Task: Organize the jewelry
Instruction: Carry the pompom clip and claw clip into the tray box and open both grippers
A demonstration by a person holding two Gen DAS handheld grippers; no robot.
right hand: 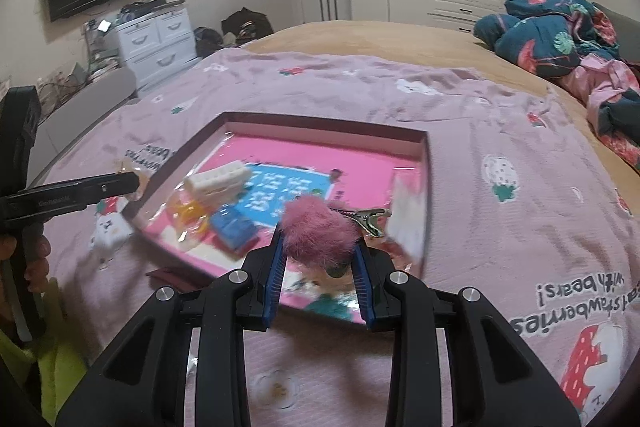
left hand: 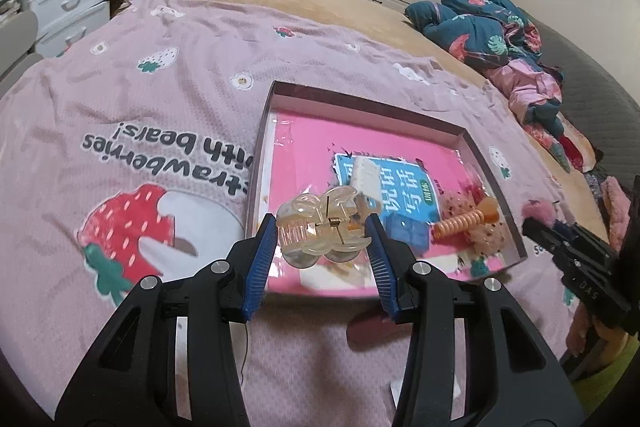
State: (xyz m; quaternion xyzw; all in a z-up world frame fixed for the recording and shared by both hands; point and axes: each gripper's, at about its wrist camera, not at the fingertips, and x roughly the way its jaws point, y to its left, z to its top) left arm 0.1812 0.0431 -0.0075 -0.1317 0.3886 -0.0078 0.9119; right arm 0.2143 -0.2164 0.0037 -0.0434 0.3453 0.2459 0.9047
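left gripper (left hand: 322, 231) clamps clear claw clip (left hand: 320, 231) | right gripper (right hand: 320, 247) pinches pink pom-pom clip (right hand: 320, 231) | risk: fluffy clip slipping short of tray (left hand: 472, 135)

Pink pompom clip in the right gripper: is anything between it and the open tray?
Nothing visible blocks it. The pink pompom clip is clamped in the right gripper, already above the tray near its front edge. The accessories inside lie further left; the pink floor beyond is bare.
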